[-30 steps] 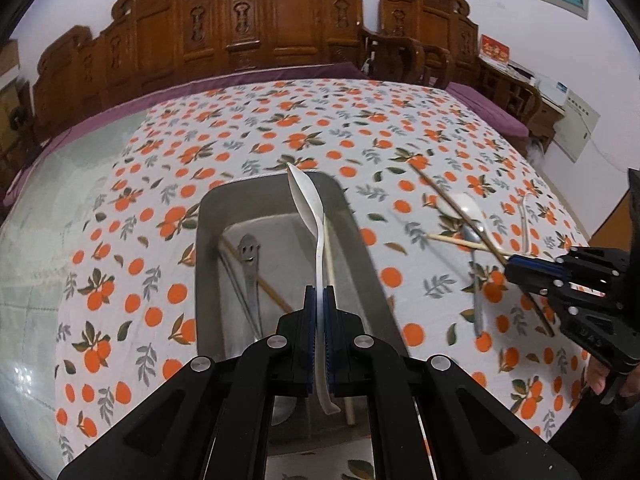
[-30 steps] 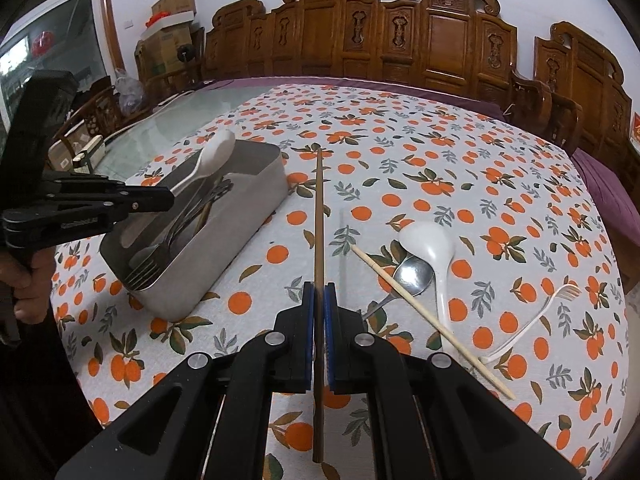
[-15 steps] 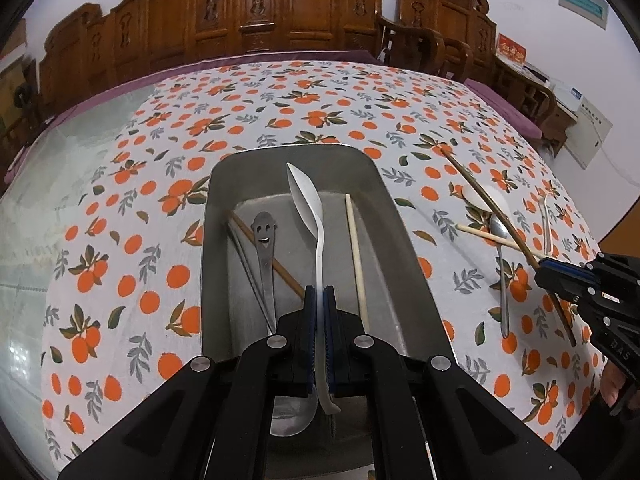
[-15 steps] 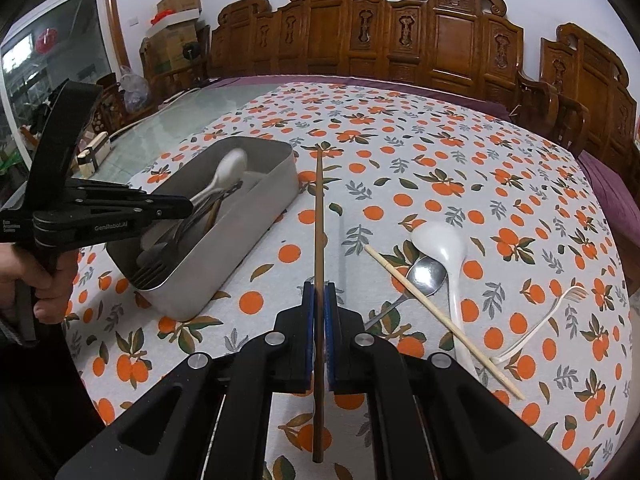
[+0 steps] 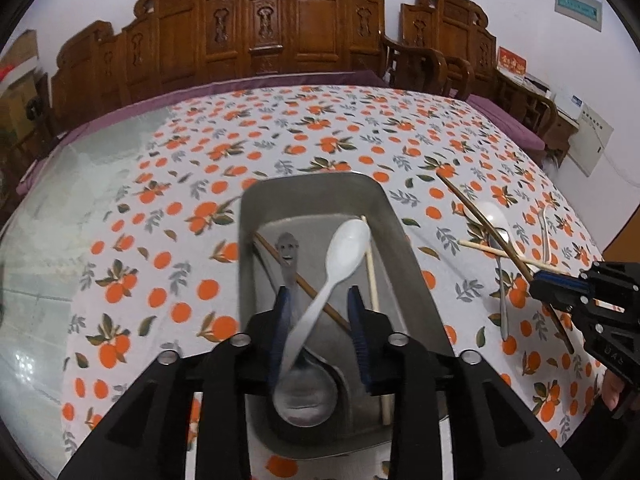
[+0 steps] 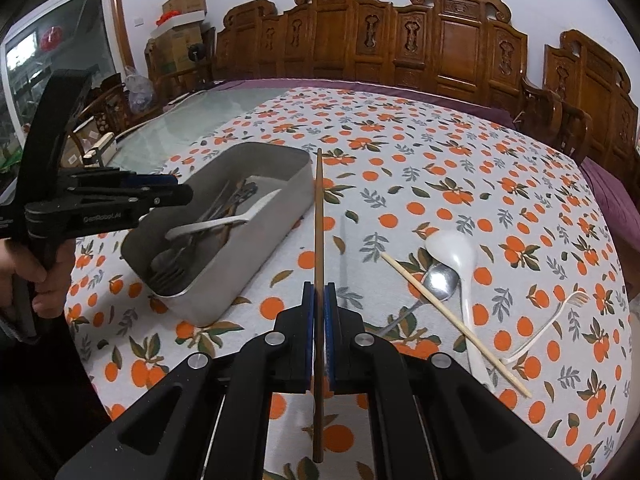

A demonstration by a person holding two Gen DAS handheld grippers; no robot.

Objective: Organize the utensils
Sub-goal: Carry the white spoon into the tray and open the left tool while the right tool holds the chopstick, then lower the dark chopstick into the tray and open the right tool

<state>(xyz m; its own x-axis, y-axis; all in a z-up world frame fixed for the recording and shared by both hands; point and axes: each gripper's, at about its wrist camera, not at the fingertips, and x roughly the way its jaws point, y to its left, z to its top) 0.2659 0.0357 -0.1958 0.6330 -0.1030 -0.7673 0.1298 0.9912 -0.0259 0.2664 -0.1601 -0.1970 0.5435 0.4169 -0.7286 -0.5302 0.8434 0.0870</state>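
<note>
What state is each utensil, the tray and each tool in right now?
Left tool: just opened, empty.
White plastic spoon: released, tilted in the tray.
Metal tray: holding several utensils.
Right tool: shut on dark chopstick.
White ladle: lying on the tablecloth.

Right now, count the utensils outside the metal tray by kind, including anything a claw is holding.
Spoons: 2 (white spoon, metal spoon)
Chopsticks: 2 (pale chopstick lying loose, dark chopstick in the right claw)
Forks: 1 (white fork)
Total: 5
</note>
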